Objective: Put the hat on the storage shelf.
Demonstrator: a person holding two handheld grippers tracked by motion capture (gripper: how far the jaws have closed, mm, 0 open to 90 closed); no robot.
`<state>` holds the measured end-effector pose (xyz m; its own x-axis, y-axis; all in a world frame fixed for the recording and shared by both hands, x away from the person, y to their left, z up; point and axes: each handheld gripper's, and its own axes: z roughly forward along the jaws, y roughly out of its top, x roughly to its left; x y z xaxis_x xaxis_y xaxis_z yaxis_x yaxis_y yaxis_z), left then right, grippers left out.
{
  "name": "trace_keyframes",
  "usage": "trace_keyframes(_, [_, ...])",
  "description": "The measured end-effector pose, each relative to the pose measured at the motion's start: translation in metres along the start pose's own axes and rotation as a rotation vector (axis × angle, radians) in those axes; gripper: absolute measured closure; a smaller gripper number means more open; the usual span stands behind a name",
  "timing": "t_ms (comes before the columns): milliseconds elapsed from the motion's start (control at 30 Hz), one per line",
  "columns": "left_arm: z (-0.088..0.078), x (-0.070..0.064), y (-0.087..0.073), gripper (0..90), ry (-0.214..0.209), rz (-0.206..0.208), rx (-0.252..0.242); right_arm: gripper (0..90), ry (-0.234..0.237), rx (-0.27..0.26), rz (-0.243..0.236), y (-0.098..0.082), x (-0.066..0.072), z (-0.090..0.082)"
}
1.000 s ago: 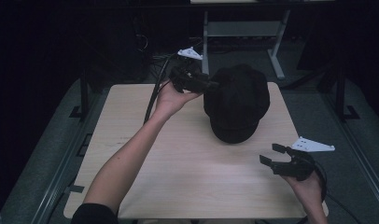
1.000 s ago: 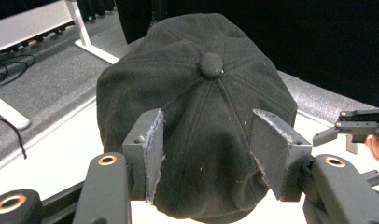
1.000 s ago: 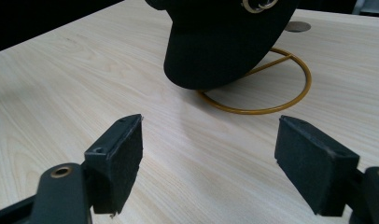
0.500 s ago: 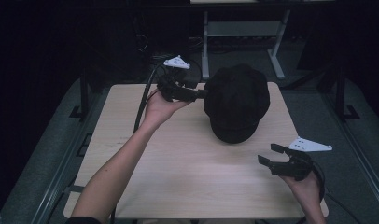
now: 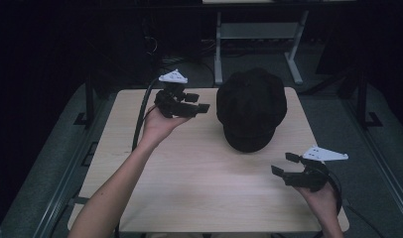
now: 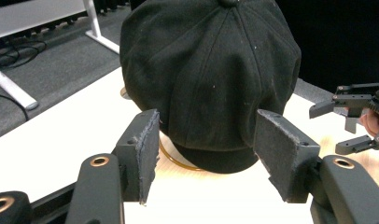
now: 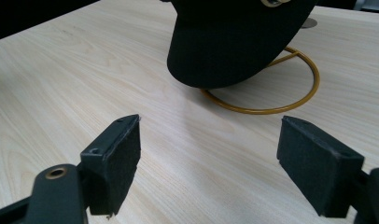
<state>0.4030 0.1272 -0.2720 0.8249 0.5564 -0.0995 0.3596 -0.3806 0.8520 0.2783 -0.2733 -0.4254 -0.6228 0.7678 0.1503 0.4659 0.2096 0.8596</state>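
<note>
Black cap sits on a stand with a brass-coloured wire ring base, toward the far right part of the table, its back close to the far edge and its brim pointing to the near edge. In my right gripper view the brim overhangs the near side of the ring, and the ring lies flat on the wood.

My left gripper is held above the table near the far edge, left of the cap and just clear of it, pointing across toward it. Its jaws stand apart and have just been opening a little further; nothing is between them. In my left gripper view the two pads frame the cap's crown and brim without touching the cloth.

My right gripper is near the right end of the near edge, close above the table, pointing inward toward the cap's brim and well apart from it. Its jaws are spread wide and have just been opening slightly; only bare wood lies between the pads.

The cap is gripped by neither tool. My left forearm crosses the table from the near left corner; my right hand sits at the near right corner.
</note>
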Motion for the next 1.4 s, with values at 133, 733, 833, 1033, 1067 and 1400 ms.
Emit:
trace_keyframes(133, [-0.005,0.0,-0.008,39.4,0.01,-0.005,0.001,20.7,-0.002,0.005,0.002,0.0,0.001,0.001])
trace_keyframes(733, [-0.025,-0.002,-0.044,36.1,0.008,-0.02,-0.013,20.4,-0.011,0.024,-0.01,0.0,0.004,0.004])
trace_keyframes(833, [-0.028,-0.002,-0.051,35.3,0.01,-0.025,-0.016,20.4,-0.014,0.024,-0.013,0.0,0.005,0.005])
trace_keyframes(1033, [-0.034,-0.001,-0.065,34.3,0.015,-0.037,-0.017,20.3,-0.016,0.03,-0.011,0.0,0.006,0.006])
trace_keyframes(1067, [-0.034,-0.001,-0.067,34.2,0.017,-0.04,-0.017,20.3,-0.016,0.031,-0.014,0.0,0.006,0.007])
trace_keyframes(1400, [-0.042,-0.002,-0.088,32.9,0.035,-0.042,-0.016,20.3,-0.016,0.046,-0.016,-0.001,0.008,0.01])
